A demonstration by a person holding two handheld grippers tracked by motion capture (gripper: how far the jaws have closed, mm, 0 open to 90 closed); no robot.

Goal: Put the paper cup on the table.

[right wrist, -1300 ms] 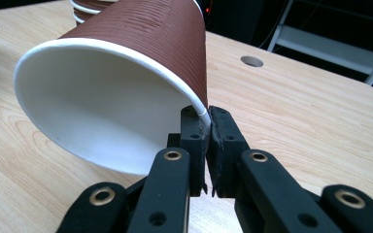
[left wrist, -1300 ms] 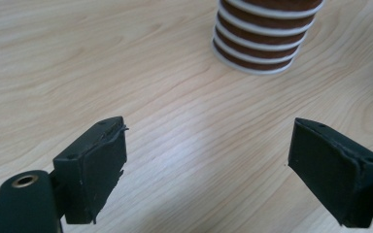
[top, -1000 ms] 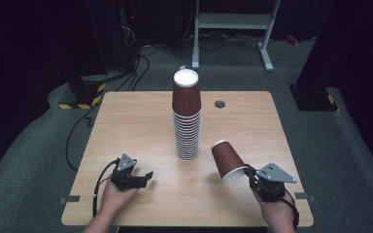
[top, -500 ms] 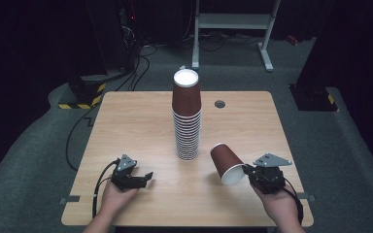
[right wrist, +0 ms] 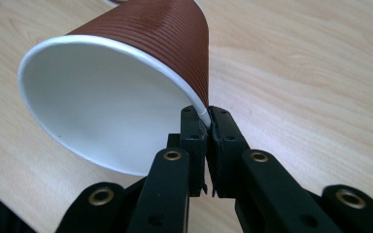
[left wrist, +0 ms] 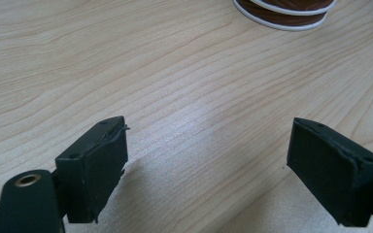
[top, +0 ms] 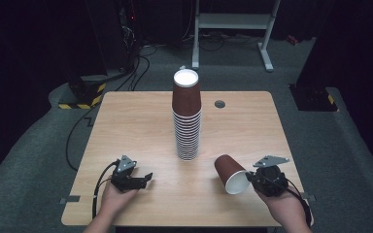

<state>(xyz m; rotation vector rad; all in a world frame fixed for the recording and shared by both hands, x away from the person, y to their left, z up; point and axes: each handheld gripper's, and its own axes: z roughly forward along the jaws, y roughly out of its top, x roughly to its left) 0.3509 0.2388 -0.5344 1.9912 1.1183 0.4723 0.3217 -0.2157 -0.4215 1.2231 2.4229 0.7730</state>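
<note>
High view: a wooden table carries a tall stack of inverted brown cups at its centre, with a small dark grommet set in the top behind and to the right of the stack; nothing lies between the stack and either hand. The left gripper rests low at the near left edge, well apart from the stack, its cable looping off behind the wrist; the right gripper sits at the near right, carrying a single brown cup tilted on its side, white mouth toward the hand, near the stack but clear of it.

Left gripper view: jaws spread wide over bare wood, nothing between them; they have just been closing slightly; the stack's base rims show at the top edge.

Right gripper view: jaws pressed together, pinching the cup's white rim at its lower right; the cup's ribbed wall leans up and away over the tabletop.
</note>
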